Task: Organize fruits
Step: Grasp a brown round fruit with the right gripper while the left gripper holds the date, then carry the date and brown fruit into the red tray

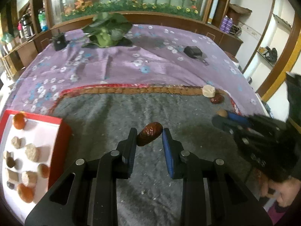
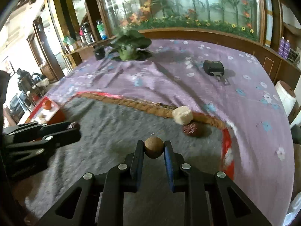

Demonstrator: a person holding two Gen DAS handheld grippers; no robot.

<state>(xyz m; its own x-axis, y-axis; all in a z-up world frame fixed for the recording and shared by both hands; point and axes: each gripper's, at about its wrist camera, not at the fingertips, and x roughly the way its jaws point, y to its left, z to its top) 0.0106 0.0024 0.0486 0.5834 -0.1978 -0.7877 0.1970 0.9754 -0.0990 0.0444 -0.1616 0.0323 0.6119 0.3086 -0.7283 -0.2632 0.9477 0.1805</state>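
Wrinkled dark red-brown dried date [image 1: 149,133] sits between the two fingers of the left gripper [image 1: 149,134], above the grey fuzzy mat [image 1: 105,113]. Both pads reach it: black finger at its lower left end, blue pad [image 1: 167,146] at its upper right end. Left gripper is pinching the date, held aslant.

Round tan-brown ball-shaped fruit [image 2: 153,147] is clamped in the right gripper [image 2: 153,148], black finger on one side, blue-faced finger on the other, both touching. Same fruit shows in the left view as a small brown ball [image 1: 222,113] at the tips of the right gripper [image 1: 223,119], which comes in from the right edge, blurred.

Far right corner of the mat: pale cream chunky block [image 2: 182,115] lying against the woven brown-and-red mat border [image 2: 131,101]. Just in front of it, touching or nearly so, a second wrinkled dark red date [image 2: 191,129] on the grey pile.

Left side: red-rimmed white shallow tray [image 1: 64,130] lying on the mat's left edge. In it, orange rounded fruits [image 1: 18,121], pale beige discs [image 1: 32,152], small brown pieces; too blurred to name further.

Mat lies on a purple bedsheet with white and blue flowers [image 1: 131,64]. On the sheet, well apart from the mat: leafy green plant bundle [image 1: 107,29] at the far middle, small black boxy object [image 1: 59,42] to its left, black pouch-like object with a grey tab [image 1: 193,51] to the right. Wooden headboard with a flower-painted glass panel [image 1: 131,0] behind.
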